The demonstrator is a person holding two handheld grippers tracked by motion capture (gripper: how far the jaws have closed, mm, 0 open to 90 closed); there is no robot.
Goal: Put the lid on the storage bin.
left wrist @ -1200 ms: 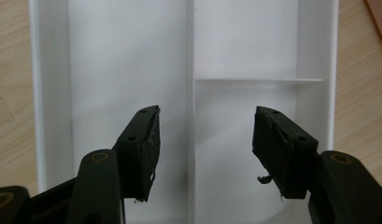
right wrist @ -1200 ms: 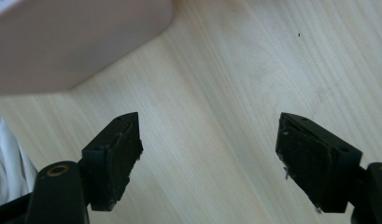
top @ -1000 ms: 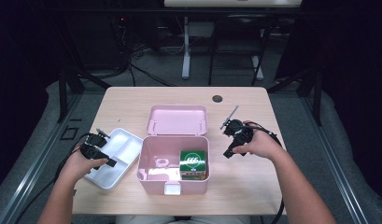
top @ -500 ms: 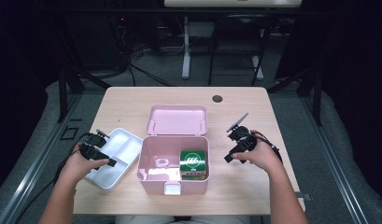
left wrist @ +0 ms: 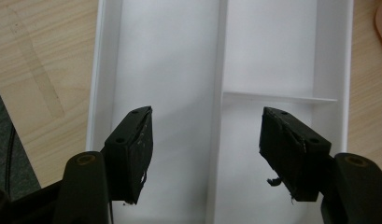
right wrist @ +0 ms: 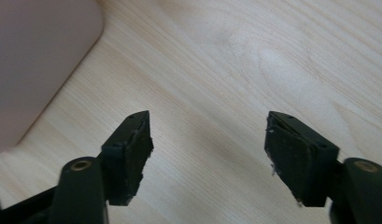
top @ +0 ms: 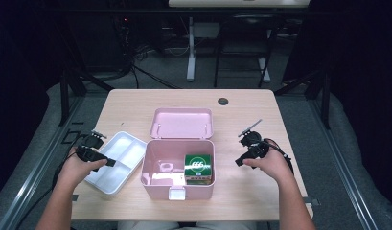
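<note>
The bench [top: 136, 103] is a pale wood-grain top with rounded corners, and a small dark round grommet [top: 223, 101] sits near its far edge. Around the bench the floor [top: 299, 91] is grey, lit close to the bench and falling into deep shadow farther out. Beyond the bench's far edge stands a white pedestal leg [top: 190, 52] under a pale tabletop [top: 239, 3], with black frame legs [top: 268, 57] just beside it and dark cables [top: 141, 72] trailing over the floor. Metal rails [top: 38, 167] run along the floor on both sides of the bench. The far room is nearly black.
</note>
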